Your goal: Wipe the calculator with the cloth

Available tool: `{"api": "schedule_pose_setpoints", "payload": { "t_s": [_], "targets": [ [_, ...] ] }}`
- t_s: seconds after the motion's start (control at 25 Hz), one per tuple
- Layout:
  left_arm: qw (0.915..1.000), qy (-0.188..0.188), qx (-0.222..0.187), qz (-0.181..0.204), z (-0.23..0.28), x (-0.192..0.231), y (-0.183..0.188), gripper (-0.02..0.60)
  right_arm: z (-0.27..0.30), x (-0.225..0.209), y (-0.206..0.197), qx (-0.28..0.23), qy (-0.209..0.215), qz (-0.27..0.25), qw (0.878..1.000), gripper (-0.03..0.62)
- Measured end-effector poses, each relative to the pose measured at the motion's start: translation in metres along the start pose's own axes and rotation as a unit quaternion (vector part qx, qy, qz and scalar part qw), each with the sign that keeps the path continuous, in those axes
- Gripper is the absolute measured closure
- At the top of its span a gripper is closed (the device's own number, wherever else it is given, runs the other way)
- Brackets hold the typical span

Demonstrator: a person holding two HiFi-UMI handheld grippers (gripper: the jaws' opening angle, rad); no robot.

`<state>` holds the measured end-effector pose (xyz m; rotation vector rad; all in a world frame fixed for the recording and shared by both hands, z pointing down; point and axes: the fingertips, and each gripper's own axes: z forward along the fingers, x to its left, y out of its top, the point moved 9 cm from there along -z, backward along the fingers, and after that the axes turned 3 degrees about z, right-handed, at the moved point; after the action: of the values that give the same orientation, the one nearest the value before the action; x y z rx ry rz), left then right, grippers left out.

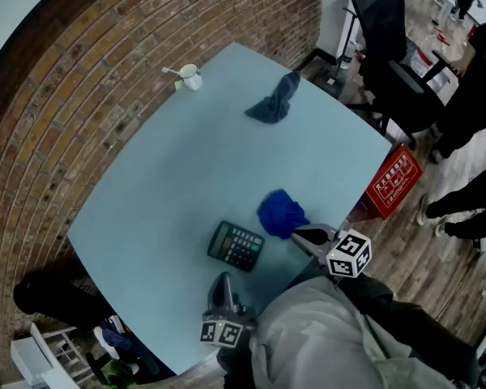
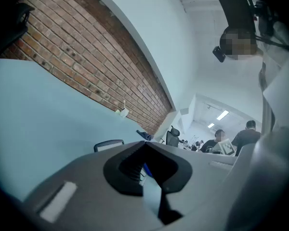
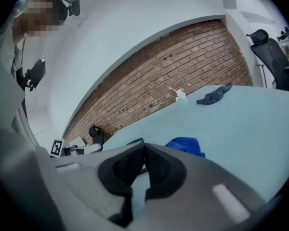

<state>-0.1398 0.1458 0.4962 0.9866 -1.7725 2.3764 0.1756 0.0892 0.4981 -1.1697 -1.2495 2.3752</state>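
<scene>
A dark calculator [image 1: 236,245] lies flat on the pale blue table [image 1: 170,177] near the front. Just to its right sits a bunched bright blue cloth [image 1: 281,212]. My left gripper [image 1: 223,283] hovers just in front of the calculator, jaws shut with nothing between them; the calculator's edge [image 2: 108,145] shows beyond its tips [image 2: 143,150]. My right gripper [image 1: 301,235] is close beside the blue cloth on its right, also shut and empty. In the right gripper view the cloth [image 3: 185,145] and a corner of the calculator [image 3: 135,142] sit just past the tips [image 3: 144,154].
A second, darker blue-grey cloth [image 1: 274,102] lies far across the table, with a small white cup [image 1: 190,77] at the far corner. A brick wall [image 1: 105,63] runs along the left. Office chairs [image 1: 393,47], a red crate [image 1: 393,181] and people stand to the right.
</scene>
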Motion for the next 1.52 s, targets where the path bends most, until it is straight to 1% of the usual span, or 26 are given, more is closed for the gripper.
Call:
{"api": "schedule_pose_setpoints", "payload": {
  "t_s": [0.4,0.52,0.56,0.64,0.72,0.76,0.8,1.0,1.2,1.36,1.48,1.52],
  "targets": [
    [1.0,-0.001,0.003,-0.006,0.012,0.006,-0.003,0.577,0.003,-0.008,0.003,-0.002,-0.004,-0.005,1.0,0.592],
    [1.0,-0.004,0.006,-0.006,0.018,0.005,-0.004,0.577,-0.001,-0.008,0.005,-0.008,0.003,-0.012,1.0,0.592],
    [0.9999,-0.005,0.008,-0.006,0.019,0.005,-0.004,0.577,-0.002,-0.007,0.005,-0.003,0.006,-0.023,1.0,0.592],
    [0.9999,-0.007,0.011,-0.007,0.022,0.004,-0.006,0.577,-0.003,-0.003,0.005,0.024,0.003,-0.068,0.997,0.592],
    [0.9999,-0.007,0.012,-0.009,0.025,0.005,-0.006,0.577,-0.002,-0.001,0.005,0.059,-0.012,-0.129,0.99,0.592],
    [0.9998,-0.007,0.013,-0.01,0.025,0.005,-0.006,0.577,-0.002,-0.001,0.003,0.072,-0.02,-0.152,0.986,0.592],
    [0.9998,-0.006,0.014,-0.01,0.026,0.006,-0.006,0.577,-0.001,-0.002,0.002,0.08,-0.024,-0.164,0.983,0.592],
    [0.9999,0.002,0.011,-0.013,0.025,0.01,-0.006,0.577,0.006,-0.006,-0.001,0.095,-0.033,-0.157,0.982,0.592],
    [0.9996,0.021,0.01,-0.016,0.017,0.014,-0.009,0.577,0.017,-0.01,-0.005,0.107,-0.036,-0.162,0.98,0.592],
    [0.999,0.038,0.007,-0.02,0.013,0.022,-0.009,0.575,0.027,-0.018,-0.004,0.113,-0.048,-0.165,0.979,0.588],
    [0.9986,0.047,0.004,-0.024,0.014,0.035,-0.009,0.566,0.034,-0.022,-0.005,0.129,-0.057,-0.17,0.975,0.536],
    [0.9985,0.048,0.003,-0.025,0.016,0.041,-0.009,0.549,0.037,-0.023,-0.005,0.133,-0.061,-0.174,0.974,0.515]
  ]
}}
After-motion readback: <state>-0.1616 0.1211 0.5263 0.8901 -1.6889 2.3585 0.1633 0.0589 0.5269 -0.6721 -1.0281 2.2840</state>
